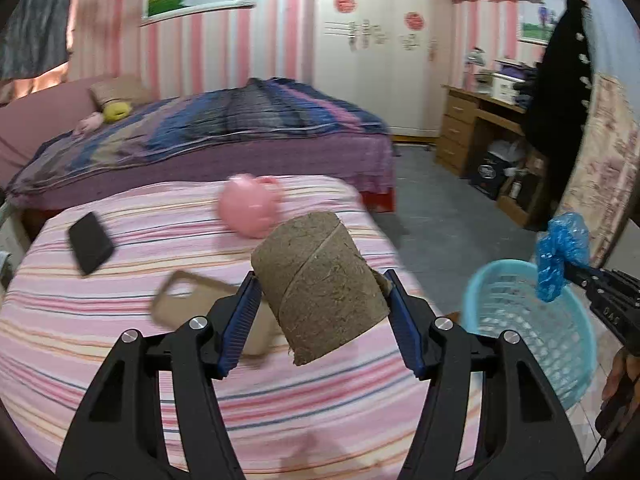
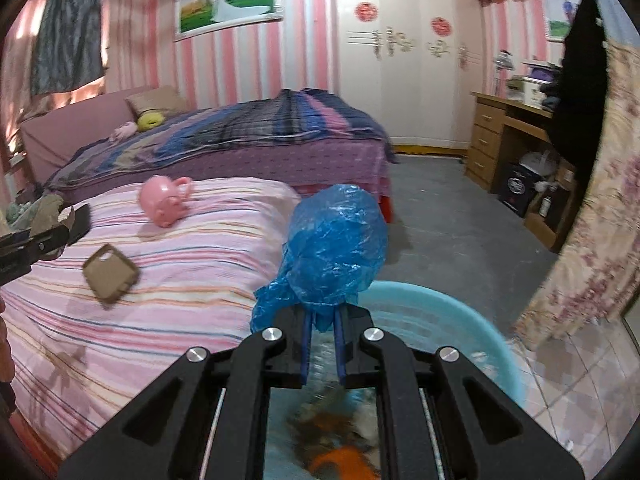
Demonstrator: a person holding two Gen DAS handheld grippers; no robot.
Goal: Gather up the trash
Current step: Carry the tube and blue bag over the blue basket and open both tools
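The left gripper point(image 1: 320, 312) carries a stubby brown cardboard tube with a rough, fibrous surface and a spiral seam point(image 1: 318, 288). Its blue ribbed fingers point(image 1: 239, 328) stand fairly wide apart and press the tube from both sides, so that it hangs tilted above the pink striped bedspread point(image 1: 120, 360). Gripping it across its width makes sense: the tube is light and stiff enough to bear a squeeze without collapsing.

The right gripper point(image 2: 322, 320) is nearly closed, its fingers point(image 2: 306, 344) pinching the twisted neck of a crumpled blue plastic bag point(image 2: 332, 256). Thin, glossy film like this bunches to almost nothing, which is why the fingers sit so close together, and the puffed bulk of the bag rises beyond them. It hangs at the near rim of a light blue perforated plastic basket point(image 2: 460, 312), which stands on the floor beside the bed and already holds some blurred scraps (orange and brown, too smeared to name). Both pieces of trash seem headed for that basket; the bag is much the closer.

Left on the bedspread are a smooth pink plastic piggy bank point(image 1: 248, 208), a flat black phone point(image 1: 90, 248) and a tan rubbery phone case with a camera cut-out point(image 2: 110, 276). These look like belongings, not trash.
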